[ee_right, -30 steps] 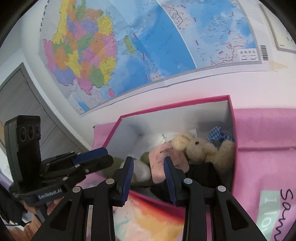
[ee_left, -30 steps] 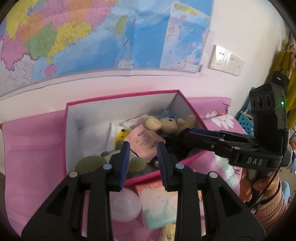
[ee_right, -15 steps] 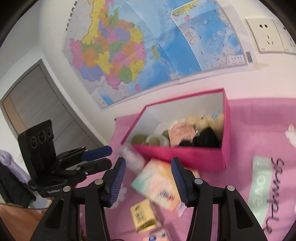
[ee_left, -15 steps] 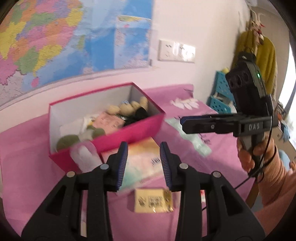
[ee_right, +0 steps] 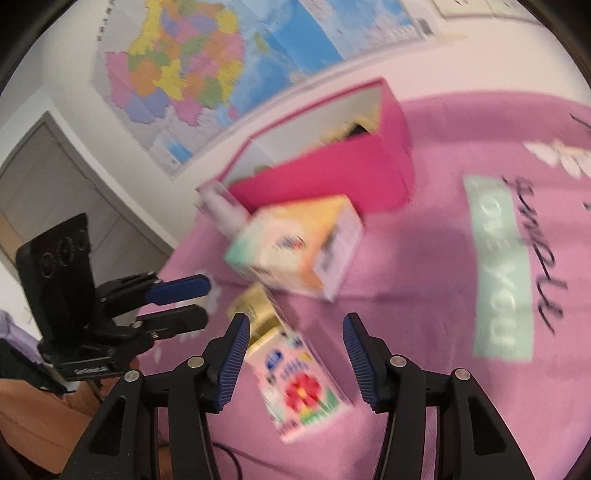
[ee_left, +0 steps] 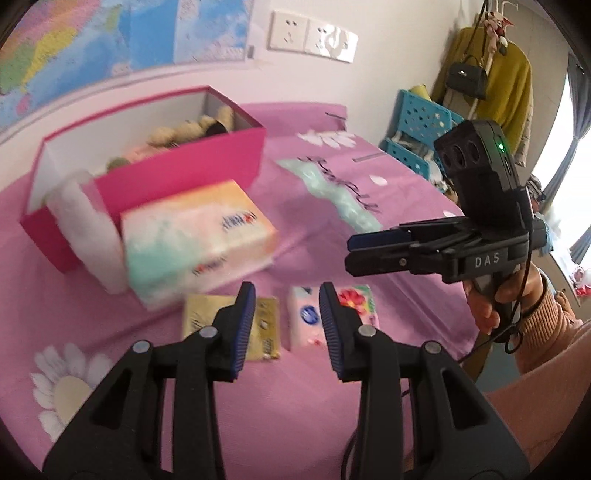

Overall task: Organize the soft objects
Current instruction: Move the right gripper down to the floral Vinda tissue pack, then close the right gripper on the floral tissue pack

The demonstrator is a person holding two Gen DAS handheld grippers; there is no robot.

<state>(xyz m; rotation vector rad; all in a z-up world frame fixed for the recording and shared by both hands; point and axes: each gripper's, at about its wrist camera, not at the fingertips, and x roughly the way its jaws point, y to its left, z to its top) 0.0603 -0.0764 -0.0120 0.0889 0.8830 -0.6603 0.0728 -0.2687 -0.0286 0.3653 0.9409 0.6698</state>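
A magenta box [ee_left: 177, 166] holds plush toys and packets on the pink sheet; it also shows in the right wrist view [ee_right: 332, 173]. In front of it lie a large tissue pack [ee_left: 195, 236] [ee_right: 295, 247], a white roll [ee_left: 88, 232], a yellow tissue packet [ee_left: 266, 332] [ee_right: 258, 310] and a pink flowered tissue packet [ee_left: 314, 317] [ee_right: 299, 387]. My left gripper [ee_left: 287, 325] is open and empty above the two small packets. My right gripper [ee_right: 293, 354] is open and empty over the pink packet; it also shows in the left wrist view [ee_left: 376, 247].
A wall map [ee_right: 207, 62] and wall sockets [ee_left: 314, 35] are behind the box. A blue crate [ee_left: 421, 125] and hanging yellow coat [ee_left: 495, 85] stand at the right. A grey door [ee_right: 55, 177] is at the left.
Both grippers have pulled back from the box and lowered toward the small packets in front. Both have opened a little wider.
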